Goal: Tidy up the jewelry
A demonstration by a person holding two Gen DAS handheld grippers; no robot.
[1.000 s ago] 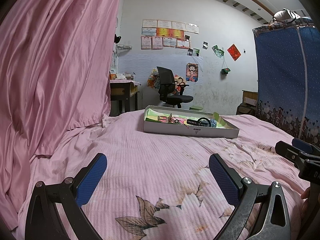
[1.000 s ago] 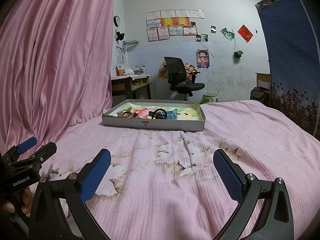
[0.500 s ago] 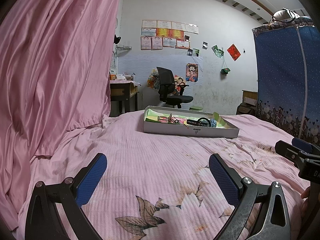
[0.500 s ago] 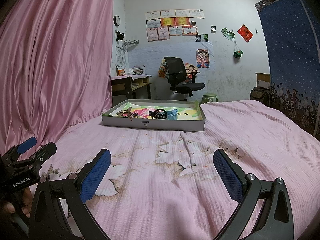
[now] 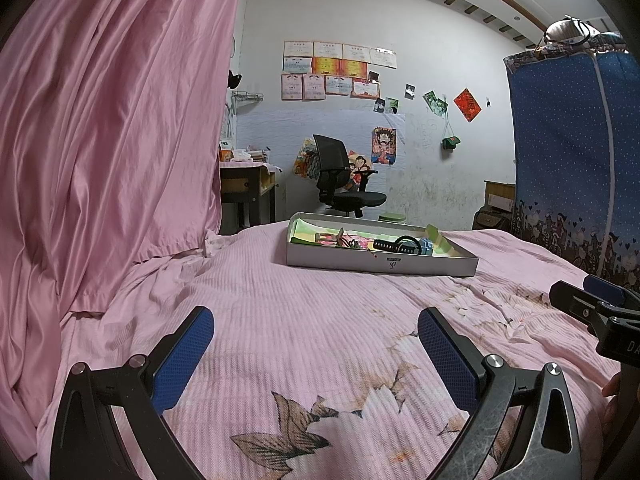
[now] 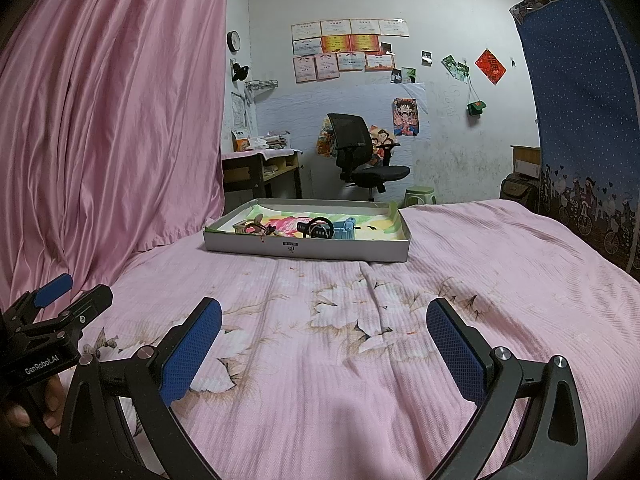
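Observation:
A shallow grey box lies on the far part of the pink bed. It holds a black watch, a light blue piece and a tangle of small jewelry on a colourful lining. My left gripper is open and empty, low over the bedspread, well short of the box. My right gripper is also open and empty, to its right. Each gripper shows at the edge of the other's view: the right in the left wrist view, the left in the right wrist view.
A pink curtain hangs along the left side of the bed. A blue dotted wardrobe stands at the right. Beyond the bed are a black office chair, a desk and a green stool.

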